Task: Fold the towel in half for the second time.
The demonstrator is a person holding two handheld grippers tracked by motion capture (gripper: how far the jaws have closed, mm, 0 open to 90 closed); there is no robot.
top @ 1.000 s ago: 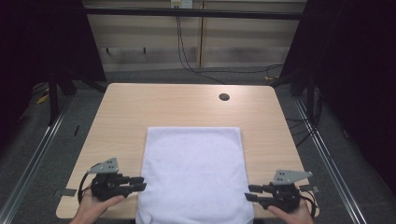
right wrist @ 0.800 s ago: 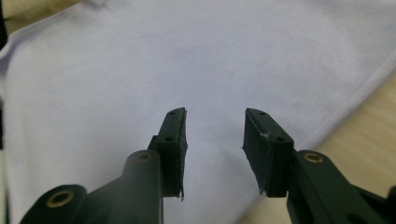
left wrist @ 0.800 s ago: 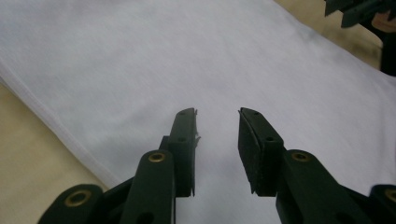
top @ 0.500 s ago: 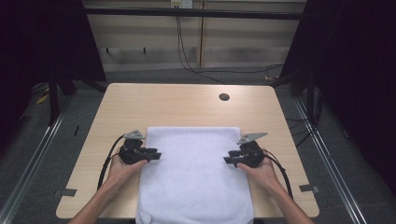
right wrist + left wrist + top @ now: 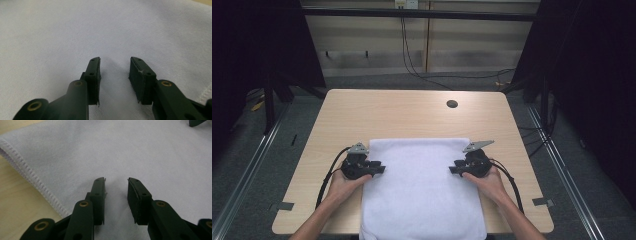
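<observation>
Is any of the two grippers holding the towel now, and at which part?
Nothing is held. The left gripper and right gripper stand open over the towel, near its left and right edges, with flat cloth showing between the jaws.

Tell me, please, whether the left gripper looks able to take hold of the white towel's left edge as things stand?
Probably yes. The left gripper hangs with open jaws just over the white towel, and the stitched hem lies close beside it on the table with nothing in between.
</observation>
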